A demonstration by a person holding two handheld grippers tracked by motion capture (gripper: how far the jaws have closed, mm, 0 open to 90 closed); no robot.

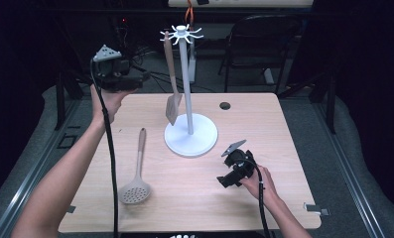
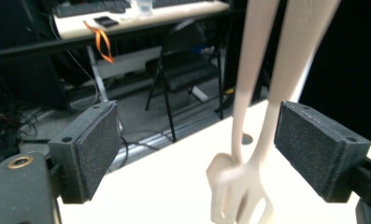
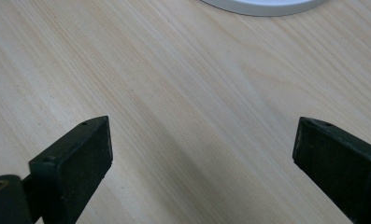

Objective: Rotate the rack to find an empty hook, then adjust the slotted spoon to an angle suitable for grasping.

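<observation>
The left hand-held gripper [image 1: 130,82] is held up in the air beyond the far left corner of the surface [image 1: 264,144], its jaws spread wide with nothing pressed between them. In the left gripper view the two black pads stand well apart, and the slotted turner [image 2: 241,186] hangs beyond them in the gap, touching neither pad.

That slotted turner [image 1: 172,94] hangs from one hook of the white utensil stand [image 1: 189,134], its handle upright just beside the stand's pole (the flat head hangs low, just above the round base). In the left gripper view the pale pole [image 2: 295,70] rises just right of the handle.

A skimmer spoon [image 1: 135,186] lies flat on the surface, left of the stand's base, its perforated bowl toward the person and its handle pointing away.

The right hand-held gripper [image 1: 224,182] rests low over the surface near the right front, right of the skimmer spoon and near the stand's base. Its jaws are spread wide too; in the right gripper view bare wood grain lies between the two pads, and the edge of the white base [image 3: 262,5] shows at the top.
</observation>
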